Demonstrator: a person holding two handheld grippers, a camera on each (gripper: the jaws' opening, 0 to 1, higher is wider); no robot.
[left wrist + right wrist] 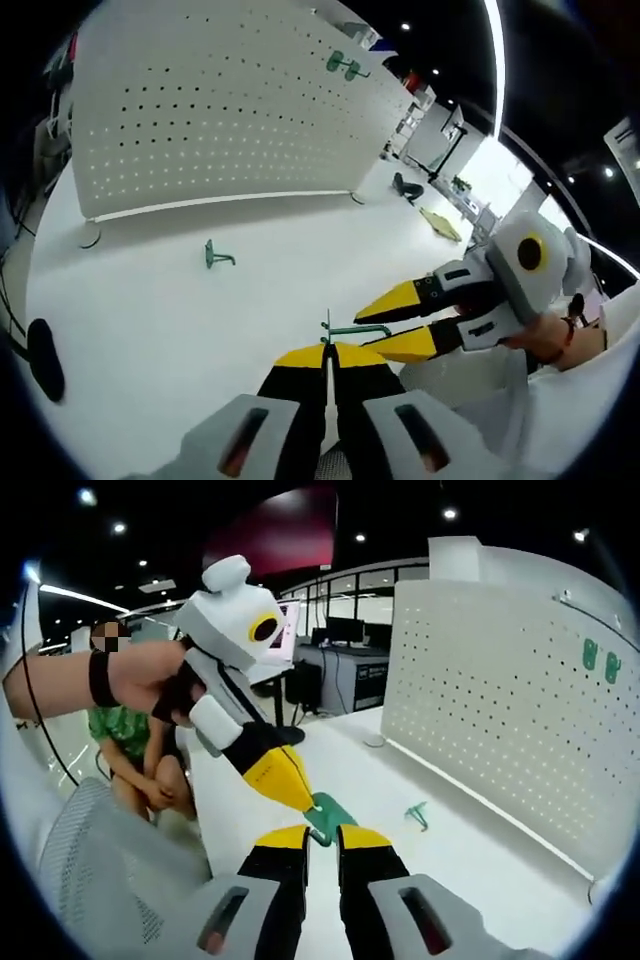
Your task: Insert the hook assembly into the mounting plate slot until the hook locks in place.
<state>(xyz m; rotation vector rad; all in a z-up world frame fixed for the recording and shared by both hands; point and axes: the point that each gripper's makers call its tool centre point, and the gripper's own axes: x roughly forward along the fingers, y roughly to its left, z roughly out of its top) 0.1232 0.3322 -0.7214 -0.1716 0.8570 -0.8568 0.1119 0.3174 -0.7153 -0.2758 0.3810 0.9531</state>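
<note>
A green hook assembly (357,329) hangs just above the white table (180,320), held between both grippers. My left gripper (328,350) is shut on its plate end. My right gripper (372,331) comes in from the right, its yellow jaws closed in on the rod end. In the right gripper view the green hook assembly (326,820) fills the narrow gap at my right gripper (325,838), and the left gripper (296,788) touches it from above. The white pegboard mounting plate (230,120) stands behind, also seen as the pegboard (500,700) on the right.
A second green hook (216,256) lies loose on the table, shown as the loose hook (416,813). Two green hooks (342,65) hang high on the board. A seated person (135,745) is at the left; a grey chair back (100,870) is close.
</note>
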